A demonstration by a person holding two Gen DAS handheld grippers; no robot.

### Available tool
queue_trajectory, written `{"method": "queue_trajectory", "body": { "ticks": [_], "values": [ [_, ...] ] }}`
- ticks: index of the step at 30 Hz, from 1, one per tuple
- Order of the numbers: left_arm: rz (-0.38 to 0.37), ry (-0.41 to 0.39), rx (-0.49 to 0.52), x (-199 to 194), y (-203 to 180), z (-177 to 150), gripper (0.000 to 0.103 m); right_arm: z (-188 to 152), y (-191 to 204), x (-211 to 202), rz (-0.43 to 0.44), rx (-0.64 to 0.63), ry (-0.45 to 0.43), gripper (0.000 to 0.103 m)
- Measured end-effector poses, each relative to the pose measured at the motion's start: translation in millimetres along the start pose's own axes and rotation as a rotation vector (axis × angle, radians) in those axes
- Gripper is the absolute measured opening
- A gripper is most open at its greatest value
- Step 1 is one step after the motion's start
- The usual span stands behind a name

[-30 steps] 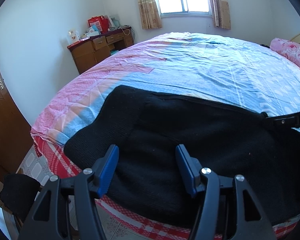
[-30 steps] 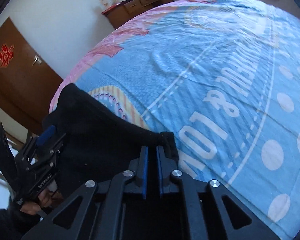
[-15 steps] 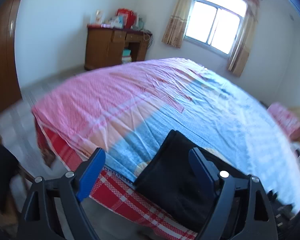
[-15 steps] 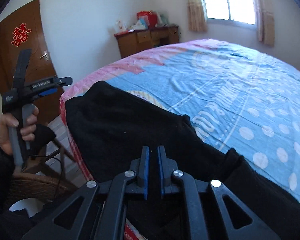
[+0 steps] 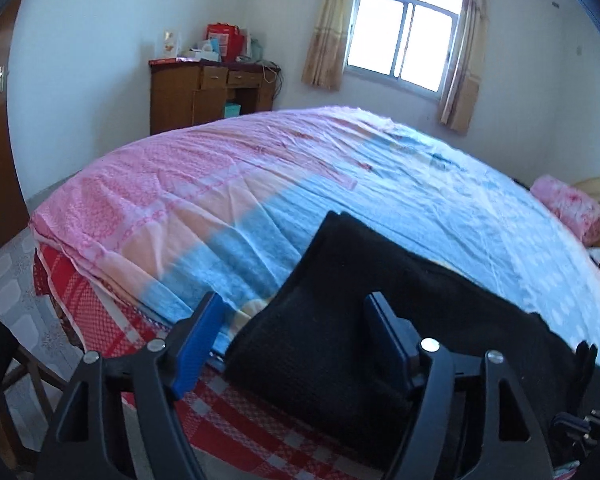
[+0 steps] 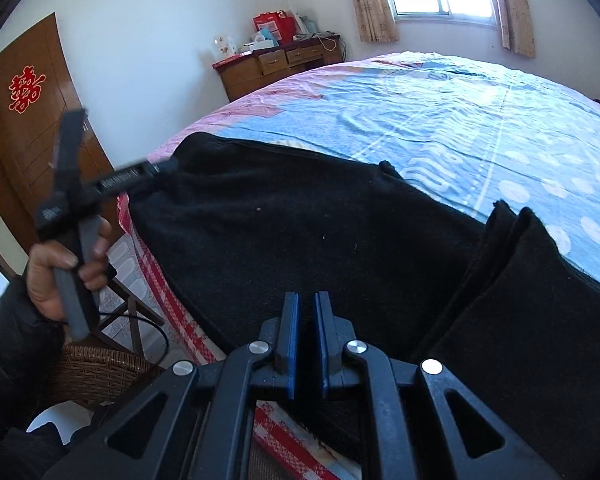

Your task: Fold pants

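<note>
The black pants (image 6: 300,232) lie folded along the near edge of the bed, with a second layer at the right (image 6: 540,320). They also show in the left wrist view (image 5: 360,320). My left gripper (image 5: 296,316) is open, its jaws wide apart over the left end of the pants, holding nothing. It also shows in the right wrist view (image 6: 156,170) at the pants' left corner, held in a hand. My right gripper (image 6: 306,312) is shut with a thin gap between the blue pads, above the pants' near edge; nothing visible between them.
The bed has a pink and blue sheet (image 5: 260,184) over a red checked mattress edge (image 5: 112,312). A wooden dresser (image 5: 208,92) stands by the far wall. A brown door (image 6: 24,128) and a wicker chair (image 6: 96,368) are at the left. A pink pillow (image 5: 568,208) lies far right.
My left gripper swung out to the left, then came back to the pants' left end, still open. My right gripper pulled back and up from the far fold, staying shut.
</note>
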State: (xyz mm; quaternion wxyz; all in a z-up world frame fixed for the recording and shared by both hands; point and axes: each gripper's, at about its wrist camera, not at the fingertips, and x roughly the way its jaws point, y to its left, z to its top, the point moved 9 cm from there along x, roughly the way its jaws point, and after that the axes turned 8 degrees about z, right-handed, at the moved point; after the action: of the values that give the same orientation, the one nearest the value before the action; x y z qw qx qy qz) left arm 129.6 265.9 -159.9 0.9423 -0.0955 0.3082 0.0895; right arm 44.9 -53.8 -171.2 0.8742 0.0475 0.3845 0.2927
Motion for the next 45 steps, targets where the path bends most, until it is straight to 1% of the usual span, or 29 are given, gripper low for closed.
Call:
{"method": "queue_trajectory", "body": {
  "ticks": [2,3,4,7,8,9,10,11,12,15,17,19,21,23,26,27,29,32,34,36,39,40,41,42,43,44,45],
  "values": [
    [0.002,0.005,-0.007,-2.5,-3.5,-2.2,0.064,-1.4,-0.2,1.0,0.001,0.011,0.003,0.009],
    [-0.012,0.011,-0.017,-5.0,-6.0,-4.3,0.054,-0.6,-2.0,5.1,0.002,0.018,0.006,0.009],
    [-0.034,0.023,-0.033,-7.3,-8.9,-6.7,0.047,-0.8,-2.7,6.4,0.003,0.026,0.008,0.009],
    [-0.063,0.040,-0.077,-10.9,-9.4,-9.8,0.040,-1.1,-3.2,4.5,0.006,0.037,0.004,0.009],
    [-0.090,0.056,-0.120,-11.3,-7.5,-9.6,0.038,-0.5,-3.2,3.5,0.007,0.040,0.001,0.009],
    [-0.115,0.069,-0.155,-12.4,-7.4,-8.7,0.032,0.3,-3.2,2.7,0.008,0.042,-0.002,0.009],
    [-0.144,0.083,-0.193,-13.9,-7.2,-7.7,0.031,1.1,-3.8,1.8,0.006,0.043,-0.007,0.009],
    [-0.153,0.087,-0.214,-16.0,-8.0,-5.2,0.031,2.2,-4.3,0.1,0.004,0.045,-0.012,0.009],
    [-0.146,0.078,-0.205,-18.8,-10.2,-2.5,0.030,3.5,-6.7,-1.2,0.005,0.050,-0.017,0.009],
    [-0.134,0.013,-0.129,-35.9,-29.2,8.8,0.030,8.0,-14.1,-7.9,0.019,0.103,-0.040,0.009],
    [-0.149,-0.033,-0.087,-51.1,-45.5,19.4,0.030,13.6,-23.8,-15.9,0.034,0.150,-0.061,0.009],
    [-0.177,-0.080,-0.024,-67.7,-70.6,32.1,0.030,21.1,-35.4,-27.5,0.041,0.191,-0.089,0.009],
    [-0.220,-0.140,0.064,-87.7,-102.7,42.5,0.030,26.4,-48.1,-39.9,0.048,0.227,-0.108,0.009],
    [-0.273,-0.189,0.143,-109.0,-132.2,45.8,0.030,28.7,-67.5,-60.1,0.042,0.282,-0.140,0.009],
    [-0.380,-0.227,0.261,-135.2,-184.1,33.9,0.030,19.8,-100.4,-95.0,-0.010,0.362,-0.182,0.009],
    [-0.401,-0.223,0.282,-139.6,-196.0,28.4,0.030,13.8,-110.1,-105.7,-0.031,0.384,-0.194,0.009],
    [-0.469,-0.187,0.314,-144.6,-223.3,12.4,0.029,0.4,-126.6,-123.2,-0.065,0.431,-0.209,0.009],
    [-0.527,-0.142,0.352,-151.4,-250.2,-10.2,0.028,-22.8,-143.6,-138.5,-0.077,0.508,-0.211,0.009],
    [-0.562,-0.127,0.388,-158.2,-267.1,-25.3,0.026,-34.5,-148.0,-142.6,-0.057,0.542,-0.203,0.009],
    [-0.592,-0.130,0.437,-167.2,-284.5,-39.4,0.025,-44.3,-150.7,-147.5,-0.028,0.575,-0.211,0.009],
    [-0.638,-0.120,0.478,-180.7,-308.8,-59.4,0.023,-51.8,-155.1,-155.2,0.055,0.635,-0.254,0.009],
    [-0.660,-0.110,0.495,-182.9,-314.6,-68.0,0.015,-52.6,-156.2,-158.7,0.083,0.651,-0.275,0.009],
    [-0.679,-0.106,0.515,-185.3,-321.7,-76.4,0.011,-52.9,-154.5,-161.3,0.117,0.669,-0.306,0.009],
    [-0.688,-0.109,0.540,-187.9,-329.0,-85.5,0.011,-52.3,-156.2,-163.1,0.150,0.689,-0.328,0.010],
    [-0.693,-0.116,0.568,-190.9,-335.4,-95.0,0.011,-52.5,-156.8,-162.4,0.192,0.718,-0.343,0.021],
    [-0.693,-0.126,0.600,-193.4,-340.3,-104.8,0.011,-52.8,-156.6,-161.1,0.219,0.739,-0.350,0.043],
    [-0.682,-0.134,0.631,-194.5,-345.3,-113.4,0.011,-50.7,-160.5,-162.0,0.232,0.750,-0.356,0.055]
  ]
}}
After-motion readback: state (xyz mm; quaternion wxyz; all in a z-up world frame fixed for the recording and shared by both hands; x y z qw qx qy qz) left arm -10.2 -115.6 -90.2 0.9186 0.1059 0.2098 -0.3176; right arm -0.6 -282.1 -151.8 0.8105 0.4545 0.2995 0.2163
